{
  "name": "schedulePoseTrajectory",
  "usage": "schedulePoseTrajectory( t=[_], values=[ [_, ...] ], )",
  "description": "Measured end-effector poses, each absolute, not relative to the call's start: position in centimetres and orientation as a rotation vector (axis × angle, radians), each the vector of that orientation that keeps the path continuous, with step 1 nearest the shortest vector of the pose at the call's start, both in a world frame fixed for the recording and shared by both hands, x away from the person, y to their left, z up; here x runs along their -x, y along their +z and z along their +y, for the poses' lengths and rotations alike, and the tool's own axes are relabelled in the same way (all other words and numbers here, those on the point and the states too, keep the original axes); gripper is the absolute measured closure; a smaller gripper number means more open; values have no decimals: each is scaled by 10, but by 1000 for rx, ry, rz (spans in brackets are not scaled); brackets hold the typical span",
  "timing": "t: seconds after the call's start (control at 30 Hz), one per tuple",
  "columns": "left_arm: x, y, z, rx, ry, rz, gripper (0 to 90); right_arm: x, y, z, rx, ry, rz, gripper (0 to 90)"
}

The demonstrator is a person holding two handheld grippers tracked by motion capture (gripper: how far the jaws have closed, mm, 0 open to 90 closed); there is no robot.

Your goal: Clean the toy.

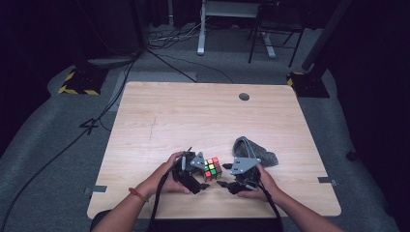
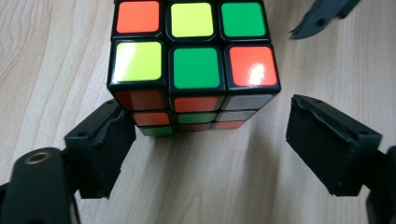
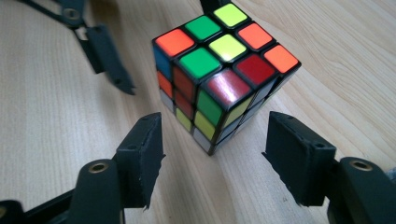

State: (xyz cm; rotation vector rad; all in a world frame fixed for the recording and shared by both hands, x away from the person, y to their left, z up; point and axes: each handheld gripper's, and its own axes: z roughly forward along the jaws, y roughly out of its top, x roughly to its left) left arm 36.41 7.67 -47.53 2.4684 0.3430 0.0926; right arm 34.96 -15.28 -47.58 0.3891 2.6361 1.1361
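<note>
A scrambled colour cube (image 1: 212, 168) stands on the wooden table (image 1: 203, 116) near its front edge, between both grippers. In the left gripper view the cube (image 2: 196, 70) sits just ahead of my left gripper (image 2: 208, 116). Its left pad is close against the cube's lower corner and its right pad stands well apart, so the jaws are open. In the right gripper view one corner of the cube (image 3: 224, 74) points between the open jaws of my right gripper (image 3: 215, 128), and neither pad touches it. From above, the left gripper (image 1: 204, 176) and right gripper (image 1: 224, 175) flank the cube.
A dark grey crumpled cloth (image 1: 254, 151) lies just behind the right gripper. A round cable hole (image 1: 244, 96) sits near the table's far edge. The left gripper's jaws (image 3: 107, 56) show beyond the cube in the right gripper view.
</note>
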Motion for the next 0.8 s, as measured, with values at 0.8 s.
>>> schedulePoseTrajectory(
  t=[0.8],
  values=[
    [-336, -474, 70, -2516, -1, 217, 268, -368, -478, -181, -526, 1096, 2594, 373]
  ],
)
